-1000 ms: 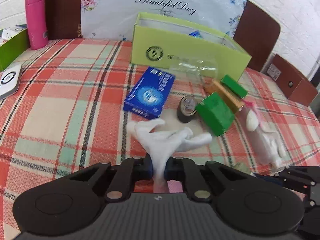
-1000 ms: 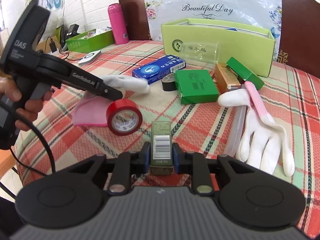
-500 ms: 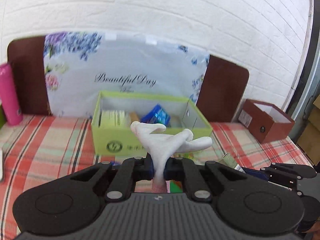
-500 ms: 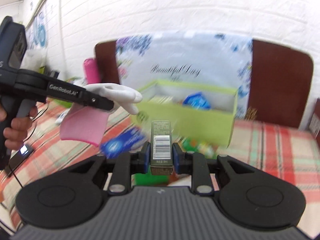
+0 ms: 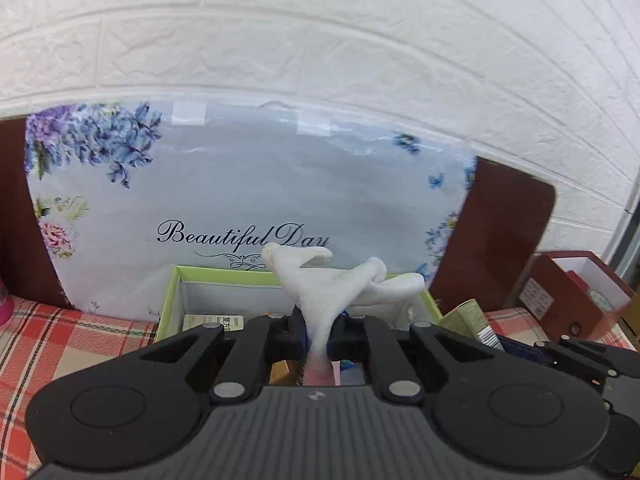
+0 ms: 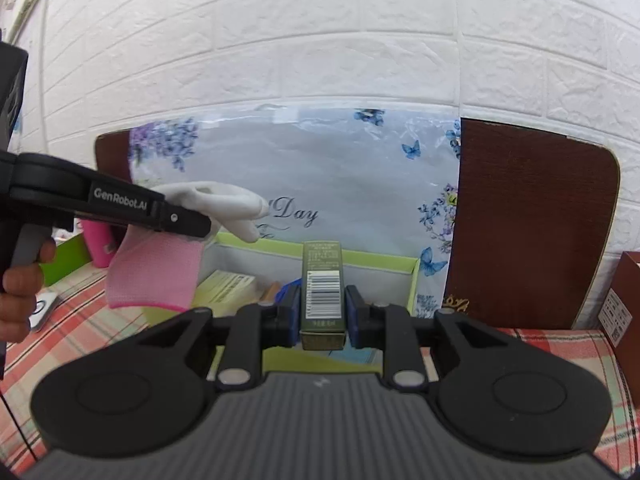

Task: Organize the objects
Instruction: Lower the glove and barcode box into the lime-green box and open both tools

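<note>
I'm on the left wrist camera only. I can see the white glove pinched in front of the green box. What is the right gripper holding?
Observer: The right gripper is shut on a small olive carton, barcode face up.
Operator: Is it lined up with the box?
Observer: In the right wrist view the carton points into the open green box, with the far rim behind its tip.
Operator: Anything hanging off my glove?
Observer: Yes. The white glove has a pink cuff hanging below the left gripper, at the box's left end.
</note>
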`<action>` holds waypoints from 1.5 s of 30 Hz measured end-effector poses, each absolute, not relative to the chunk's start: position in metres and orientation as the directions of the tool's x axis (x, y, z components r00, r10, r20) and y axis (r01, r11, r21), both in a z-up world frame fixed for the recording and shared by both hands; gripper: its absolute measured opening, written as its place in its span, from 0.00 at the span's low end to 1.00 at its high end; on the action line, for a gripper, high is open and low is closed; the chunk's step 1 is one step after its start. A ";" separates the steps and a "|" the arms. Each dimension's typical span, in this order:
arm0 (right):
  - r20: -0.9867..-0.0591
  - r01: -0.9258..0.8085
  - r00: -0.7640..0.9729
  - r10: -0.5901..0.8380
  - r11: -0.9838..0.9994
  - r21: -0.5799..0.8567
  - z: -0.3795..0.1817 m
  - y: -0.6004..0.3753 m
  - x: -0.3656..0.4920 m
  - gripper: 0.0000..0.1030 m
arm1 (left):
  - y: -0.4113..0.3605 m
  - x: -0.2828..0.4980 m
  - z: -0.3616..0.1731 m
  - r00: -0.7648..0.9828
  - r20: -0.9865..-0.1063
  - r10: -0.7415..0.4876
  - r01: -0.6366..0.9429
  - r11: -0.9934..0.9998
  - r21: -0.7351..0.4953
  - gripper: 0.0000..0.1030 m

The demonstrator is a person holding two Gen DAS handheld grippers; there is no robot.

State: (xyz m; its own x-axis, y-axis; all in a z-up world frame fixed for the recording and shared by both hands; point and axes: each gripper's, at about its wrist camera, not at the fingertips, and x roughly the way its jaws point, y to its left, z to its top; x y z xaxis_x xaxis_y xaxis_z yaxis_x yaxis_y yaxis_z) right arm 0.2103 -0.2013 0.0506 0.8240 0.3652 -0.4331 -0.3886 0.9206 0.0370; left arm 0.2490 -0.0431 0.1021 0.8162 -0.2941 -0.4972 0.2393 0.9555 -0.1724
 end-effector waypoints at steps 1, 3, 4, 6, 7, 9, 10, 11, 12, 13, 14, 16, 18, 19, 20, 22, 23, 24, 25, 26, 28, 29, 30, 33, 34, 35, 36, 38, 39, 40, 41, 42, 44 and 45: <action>-0.438 -0.384 0.824 0.359 0.923 0.034 0.047 -0.200 0.220 0.22 | -0.043 0.258 0.099 0.813 -0.504 -0.291 0.233 0.956 -0.176 0.07; -0.453 -0.379 0.819 0.352 0.925 0.034 0.040 -0.198 0.236 0.22 | -0.045 0.275 0.091 0.801 -0.526 -0.286 0.229 0.958 -0.173 0.07; -0.460 -0.378 0.816 0.349 0.925 0.033 0.035 -0.196 0.243 0.22 | -0.046 0.282 0.087 0.793 -0.538 -0.285 0.230 0.959 -0.167 0.07; -0.473 -0.374 0.812 0.341 0.927 0.026 0.027 -0.193 0.256 0.22 | -0.049 0.292 0.076 0.777 -0.566 -0.276 0.231 0.961 -0.152 0.07; -0.477 -0.376 0.810 0.340 0.926 0.021 0.022 -0.191 0.261 0.22 | -0.051 0.296 0.070 0.770 -0.576 -0.273 0.233 0.962 -0.144 0.07; -0.483 -0.385 0.808 0.337 0.923 -0.001 0.012 -0.187 0.267 0.28 | -0.052 0.302 0.057 0.763 -0.592 -0.260 0.229 0.965 -0.129 0.18; -0.489 -0.381 0.810 0.324 0.924 -0.019 0.007 -0.185 0.268 0.43 | -0.052 0.305 0.053 0.756 -0.601 -0.257 0.227 0.966 -0.127 0.31; -0.489 -0.377 0.815 0.312 0.925 -0.038 0.004 -0.183 0.267 0.53 | -0.050 0.306 0.049 0.753 -0.610 -0.248 0.216 0.968 -0.126 0.58; -0.481 -0.384 0.818 0.314 0.922 -0.052 0.002 -0.183 0.266 0.56 | -0.048 0.304 0.046 0.758 -0.608 -0.235 0.198 0.972 -0.128 0.79; -0.472 -0.393 0.822 0.320 0.917 -0.063 0.000 -0.183 0.264 0.60 | -0.045 0.300 0.044 0.776 -0.590 -0.221 0.181 0.975 -0.128 0.81; -0.463 -0.394 0.827 0.318 0.916 -0.074 -0.001 -0.183 0.261 0.68 | -0.042 0.297 0.045 0.794 -0.569 -0.216 0.173 0.976 -0.130 0.81; -0.445 -0.373 0.845 0.295 0.923 -0.096 -0.001 -0.184 0.256 0.84 | -0.037 0.293 0.047 0.799 -0.558 -0.224 0.179 0.975 -0.134 0.81; -0.432 -0.355 0.858 0.278 0.929 -0.107 0.001 -0.186 0.250 0.89 | -0.033 0.289 0.050 0.793 -0.567 -0.222 0.172 0.975 -0.142 0.81; -0.427 -0.356 0.859 0.282 0.929 -0.103 0.003 -0.188 0.247 0.92 | -0.032 0.286 0.053 0.794 -0.567 -0.219 0.168 0.975 -0.142 0.81; -0.422 -0.355 0.861 0.286 0.930 -0.094 0.006 -0.189 0.244 0.96 | -0.031 0.283 0.055 0.797 -0.565 -0.215 0.166 0.976 -0.138 0.81; -0.407 -0.348 0.866 0.289 0.934 -0.078 0.012 -0.193 0.237 0.99 | -0.029 0.274 0.062 0.807 -0.556 -0.200 0.160 0.980 -0.121 0.81; -0.400 -0.348 0.868 0.293 0.935 -0.070 0.016 -0.194 0.232 1.00 | -0.028 0.269 0.065 0.810 -0.552 -0.197 0.159 0.980 -0.117 0.81; -0.393 -0.349 0.870 0.298 0.935 -0.063 0.020 -0.196 0.228 1.00 | -0.028 0.263 0.070 0.813 -0.548 -0.198 0.160 0.980 -0.117 0.81; -0.386 -0.351 0.871 0.304 0.934 -0.057 0.024 -0.198 0.222 1.00 | -0.032 0.261 0.073 0.813 -0.545 -0.204 0.164 0.979 -0.122 0.81; -0.379 -0.353 0.872 0.309 0.934 -0.051 0.029 -0.200 0.217 1.00 | -0.032 0.256 0.076 0.813 -0.542 -0.211 0.168 0.977 -0.129 0.81; -0.361 -0.358 0.875 0.323 0.933 -0.032 0.037 -0.204 0.205 1.00 | -0.035 0.244 0.084 0.806 -0.556 -0.203 0.159 0.979 -0.126 0.81; -0.354 -0.362 0.875 0.331 0.932 -0.022 0.041 -0.206 0.199 1.00 | -0.036 0.237 0.087 0.803 -0.565 -0.188 0.150 0.982 -0.114 0.81; -0.348 -0.365 0.874 0.338 0.931 -0.011 0.045 -0.208 0.192 1.00 | -0.037 0.229 0.089 0.803 -0.570 -0.172 0.139 0.985 -0.100 0.81; -0.325 -0.367 0.876 0.355 0.930 0.025 0.054 -0.214 0.172 1.00 | -0.038 0.202 0.093 0.818 -0.554 -0.154 0.126 0.988 -0.089 0.82; -0.318 -0.370 0.877 0.361 0.929 0.036 0.055 -0.216 0.165 1.00 | -0.037 0.194 0.093 0.818 -0.553 -0.155 0.125 0.988 -0.093 0.82; -0.316 -0.372 0.876 0.366 0.927 0.044 0.056 -0.217 0.158 1.00 | -0.037 0.187 0.093 0.815 -0.558 -0.157 0.124 0.987 -0.097 0.82; -0.316 -0.374 0.874 0.369 0.926 0.050 0.057 -0.219 0.151 1.00 | -0.037 0.180 0.092 0.810 -0.564 -0.159 0.125 0.987 -0.099 0.82; -0.313 -0.378 0.872 0.375 0.924 0.053 0.058 -0.221 0.137 1.00 | -0.039 0.167 0.089 0.804 -0.573 -0.159 0.125 0.987 -0.099 0.82; -0.312 -0.379 0.872 0.376 0.924 0.053 0.058 -0.222 0.131 1.00 | -0.039 0.161 0.088 0.803 -0.575 -0.158 0.125 0.987 -0.097 0.82; -0.312 -0.381 0.872 0.377 0.923 0.052 0.057 -0.222 0.124 1.00 | -0.039 0.154 0.086 0.802 -0.576 -0.157 0.126 0.988 -0.094 0.82; -0.313 -0.382 0.871 0.378 0.923 0.052 0.057 -0.223 0.118 1.00 | -0.040 0.148 0.085 0.802 -0.577 -0.157 0.129 0.988 -0.090 0.82; -0.314 -0.382 0.871 0.379 0.923 0.054 0.056 -0.224 0.112 1.00 | -0.041 0.143 0.085 0.801 -0.577 -0.158 0.132 0.987 -0.087 0.82; -0.317 -0.384 0.868 0.383 0.921 0.062 0.054 -0.226 0.102 1.00 | -0.041 0.132 0.083 0.800 -0.577 -0.163 0.139 0.986 -0.087 0.82; -0.318 -0.385 0.867 0.385 0.921 0.065 0.053 -0.228 0.098 1.00 | -0.041 0.127 0.082 0.799 -0.578 -0.166 0.139 0.986 -0.091 0.82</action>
State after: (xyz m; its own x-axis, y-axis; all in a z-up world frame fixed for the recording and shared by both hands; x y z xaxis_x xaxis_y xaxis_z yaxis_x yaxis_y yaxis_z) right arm 0.0977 -0.2276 0.0535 0.8665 0.3849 -0.3179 -0.3852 0.9206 0.0645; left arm 0.1270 -0.0410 0.0822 0.7989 -0.1663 -0.5780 0.1394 0.9860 -0.0910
